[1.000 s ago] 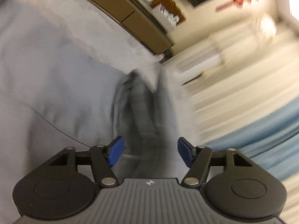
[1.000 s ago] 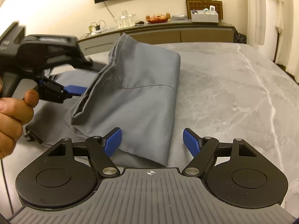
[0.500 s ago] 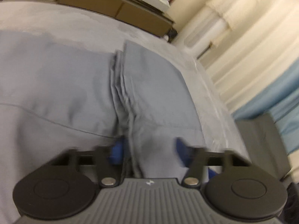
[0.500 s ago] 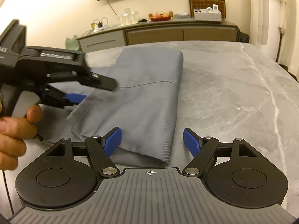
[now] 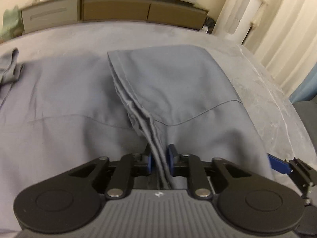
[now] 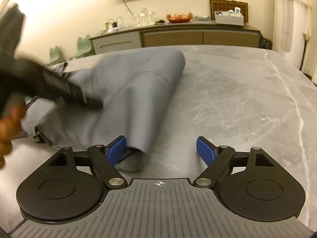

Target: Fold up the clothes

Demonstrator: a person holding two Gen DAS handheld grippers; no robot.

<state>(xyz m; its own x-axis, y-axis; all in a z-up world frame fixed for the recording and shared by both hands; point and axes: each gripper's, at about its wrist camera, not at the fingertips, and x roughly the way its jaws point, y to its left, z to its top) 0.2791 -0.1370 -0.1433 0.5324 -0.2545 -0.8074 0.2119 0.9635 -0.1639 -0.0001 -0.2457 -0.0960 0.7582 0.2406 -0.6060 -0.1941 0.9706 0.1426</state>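
1. On the grey marble table (image 6: pixel 237 91), at 11 o'clock: grey cotton garment (image 6: pixel 138 91), partly folded.
2. Left gripper (image 5: pixel 159 159): jaws just closed, pinching its bunched edge.
3. Right gripper (image 6: pixel 160 149): wide, empty.
4. Remaining: further folds.

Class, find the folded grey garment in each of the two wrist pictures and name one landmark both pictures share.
Left wrist view: the grey garment fills the centre; its bunched edge runs down into the left tongs, which are shut on it.
Right wrist view: it lies left of centre, its near corner by the open right tongs.
Shared landmark: the sideboard behind the table.
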